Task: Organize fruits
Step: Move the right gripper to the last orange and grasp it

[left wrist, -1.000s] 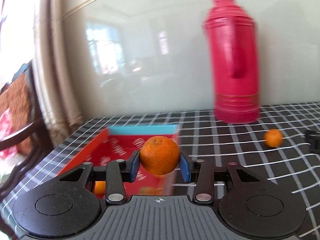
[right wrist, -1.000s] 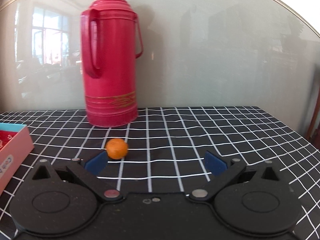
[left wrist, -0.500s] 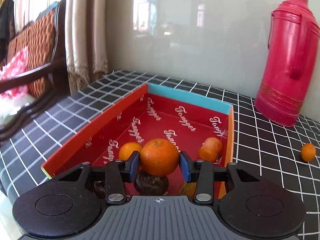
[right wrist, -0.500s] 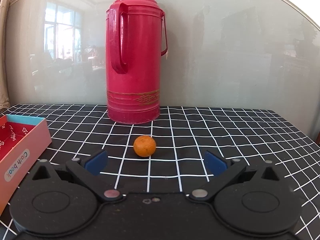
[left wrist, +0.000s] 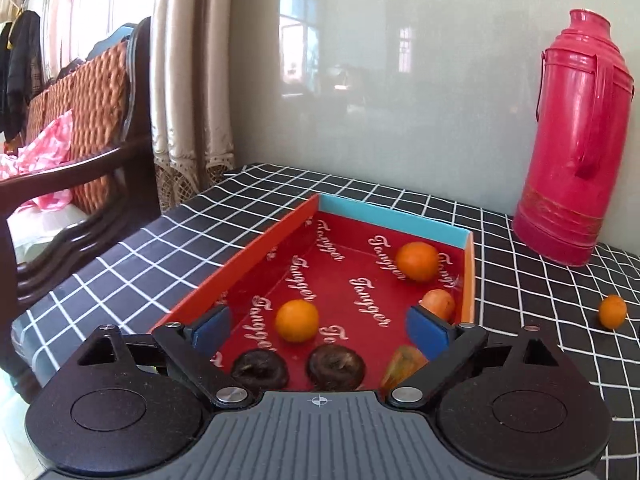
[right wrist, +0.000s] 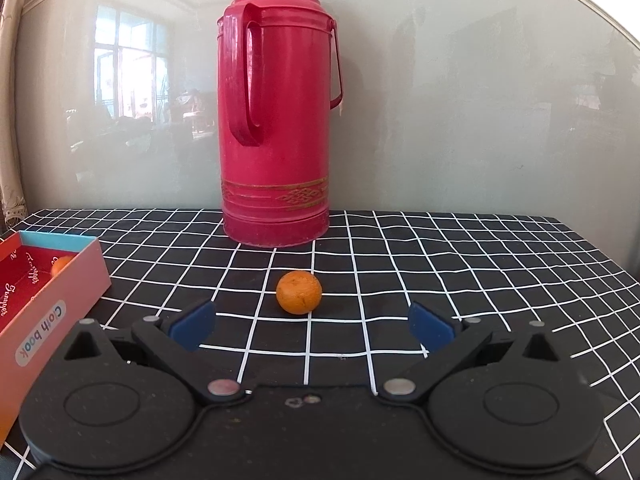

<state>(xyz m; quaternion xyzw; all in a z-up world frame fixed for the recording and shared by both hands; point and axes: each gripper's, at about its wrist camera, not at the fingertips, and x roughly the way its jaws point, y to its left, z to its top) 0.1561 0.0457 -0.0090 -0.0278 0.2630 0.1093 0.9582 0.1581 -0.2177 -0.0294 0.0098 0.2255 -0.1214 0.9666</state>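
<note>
My left gripper (left wrist: pixel 320 326) is open and empty above the near end of a red box (left wrist: pixel 256 256) with a blue far wall. In the box lie one orange (left wrist: pixel 297 320) between my fingers, another orange (left wrist: pixel 417 261) near the far right corner, a third fruit (left wrist: pixel 439 304) by the right wall, two dark fruits (left wrist: pixel 335 367) and a partly hidden orange-red one (left wrist: pixel 402 364). A small orange (right wrist: pixel 299 292) lies loose on the checked cloth, just ahead of my open, empty right gripper (right wrist: pixel 311 325). It also shows in the left wrist view (left wrist: pixel 612 311).
A tall red thermos (right wrist: pixel 280 112) stands at the back against the glass wall, behind the loose orange. The box's side (right wrist: pixel 44 312) sits at the left of the right wrist view. A wooden chair (left wrist: pixel 80 128) and curtain stand beyond the table's left edge.
My left gripper carried an orange over the box, then opened; the orange now lies in the box. My right gripper moved closer to the loose orange, staying open.
</note>
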